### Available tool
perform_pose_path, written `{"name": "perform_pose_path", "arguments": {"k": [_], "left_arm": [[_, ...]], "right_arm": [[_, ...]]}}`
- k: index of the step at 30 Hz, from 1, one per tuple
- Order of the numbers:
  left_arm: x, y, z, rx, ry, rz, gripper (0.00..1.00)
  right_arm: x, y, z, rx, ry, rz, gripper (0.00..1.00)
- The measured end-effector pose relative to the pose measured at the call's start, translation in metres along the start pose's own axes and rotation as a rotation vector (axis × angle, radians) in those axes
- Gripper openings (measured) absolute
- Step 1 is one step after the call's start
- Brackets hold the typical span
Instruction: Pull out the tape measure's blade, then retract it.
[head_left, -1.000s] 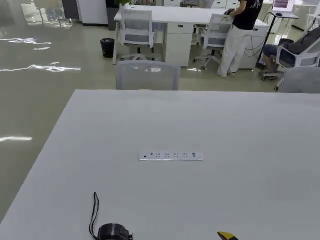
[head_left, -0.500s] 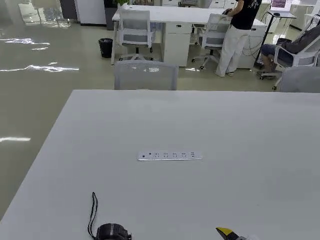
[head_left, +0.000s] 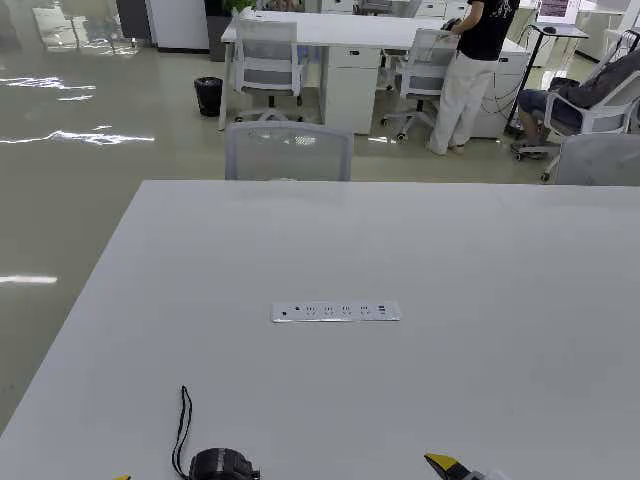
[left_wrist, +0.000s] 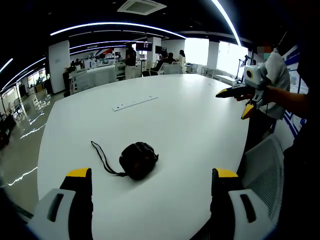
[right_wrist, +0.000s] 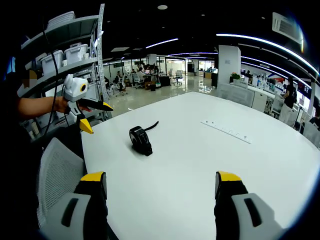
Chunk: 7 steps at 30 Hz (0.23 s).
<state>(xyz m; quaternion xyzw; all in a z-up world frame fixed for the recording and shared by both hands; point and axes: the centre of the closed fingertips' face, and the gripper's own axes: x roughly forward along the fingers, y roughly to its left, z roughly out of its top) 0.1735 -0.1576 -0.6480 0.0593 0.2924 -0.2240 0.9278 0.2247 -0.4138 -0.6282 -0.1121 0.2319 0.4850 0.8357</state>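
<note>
Since a second ago a yellow jaw tip of the right gripper (head_left: 443, 465) has crept further into the bottom edge of the head view, right of centre, and a speck of yellow from the left gripper (head_left: 122, 477) has appeared at the bottom left. The tape measure (head_left: 224, 465) has kept its place against the power strip (head_left: 336, 312). It lies on the white desk (head_left: 420, 240) close to the near edge, black, blade fully wound in, with its thin black wrist cord (head_left: 183, 428) trailing away from it toward the middle of the desk.

In the left gripper view the tape measure (left_wrist: 138, 160) sits just ahead, between the two jaws but touching neither, and the jaws stand wide apart with nothing in them. In the right gripper view the jaws are likewise spread wide and empty, and the tape measure (right_wrist: 140, 140) lies further off, ahead and to the left. Both grippers are held clear of the desk at its near edge. A grey mesh chair (head_left: 288, 150) stands at the far side of the desk
</note>
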Motion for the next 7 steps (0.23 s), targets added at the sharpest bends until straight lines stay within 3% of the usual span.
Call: {"name": "perform_pose_path", "arguments": {"k": [7], "left_arm": [[0.001, 0.0007, -0.0012, -0.002, 0.003, -0.001, 0.99]], "right_arm": [[0.0012, 0.0008, -0.0004, -0.006, 0.006, 0.005, 0.91]]}}
